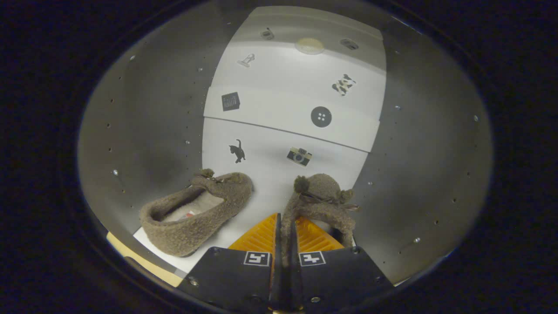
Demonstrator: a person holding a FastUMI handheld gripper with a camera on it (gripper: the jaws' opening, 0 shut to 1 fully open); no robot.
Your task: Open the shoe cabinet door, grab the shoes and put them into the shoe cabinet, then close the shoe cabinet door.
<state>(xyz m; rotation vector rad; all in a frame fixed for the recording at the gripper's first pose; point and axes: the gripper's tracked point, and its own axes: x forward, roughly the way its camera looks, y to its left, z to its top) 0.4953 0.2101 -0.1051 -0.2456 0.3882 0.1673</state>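
Fuzzy brown fabric of the right slipper (320, 198) is pinched at its heel rim between both fingers of the tool (285, 231), which are closed on it. Its toe is pointed into the shoe cabinet (279, 174). The left slipper (196, 211) is seen lying just beside it on the white shelf, near the cat sticker (237, 151).

Two fuzzy slippers (196, 213) (320, 203), six stickers (321, 117), one gripper (285, 231)
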